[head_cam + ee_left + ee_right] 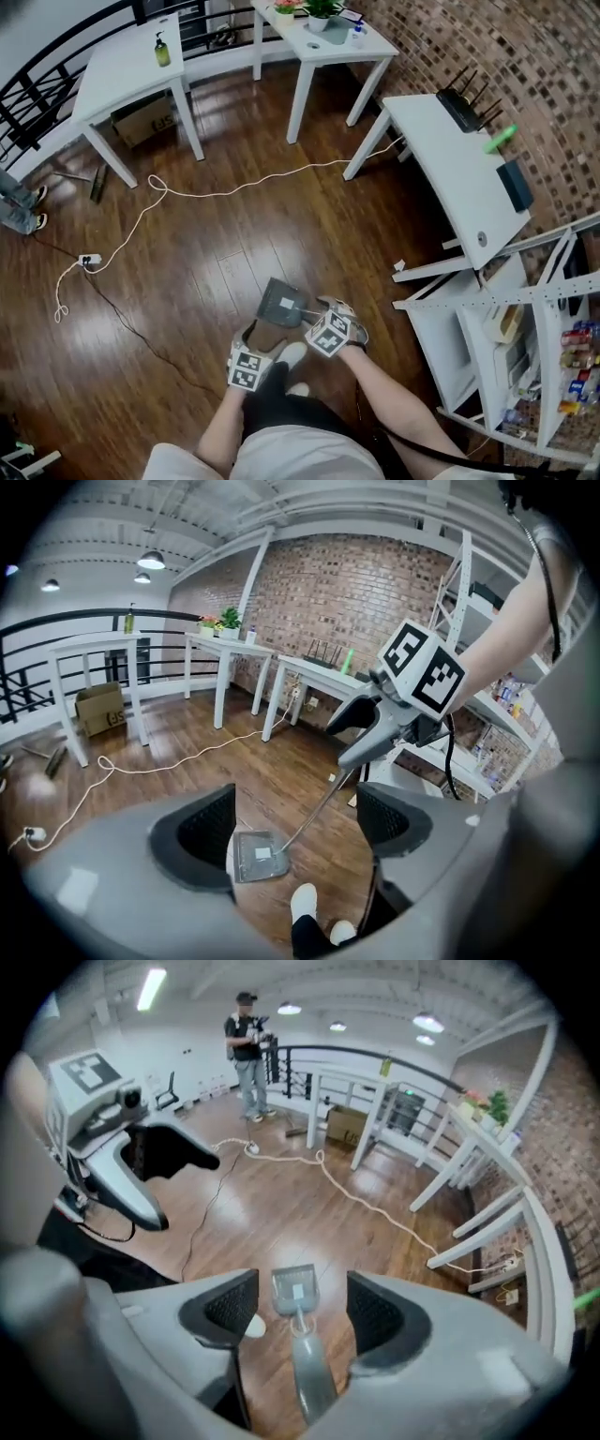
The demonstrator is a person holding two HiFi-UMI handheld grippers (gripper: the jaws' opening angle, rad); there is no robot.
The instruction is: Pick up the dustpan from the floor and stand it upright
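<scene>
The grey dustpan (pixel 278 301) rests with its pan on the wooden floor just ahead of my shoes. Its long handle (pixel 317 810) slants up toward my right gripper (pixel 317 317). In the right gripper view the pan (pixel 294 1289) lies straight below, and the handle's thick grip (pixel 309 1377) runs up between the open jaws with a gap on each side. My right gripper (pixel 302 1305) is open around it and does not press on it. My left gripper (pixel 255 336) hangs open to the left of the handle, with nothing between its fingers. From the left gripper (pixel 295 829) the pan (pixel 260 856) shows below.
A white cable (pixel 187 192) and power strip (pixel 89 260) lie on the floor to the left. White tables (pixel 122 70) (pixel 455 164) stand behind and to the right, and a white shelf unit (pixel 525 328) stands close on the right. A person (pixel 247 1049) stands far off by the railing.
</scene>
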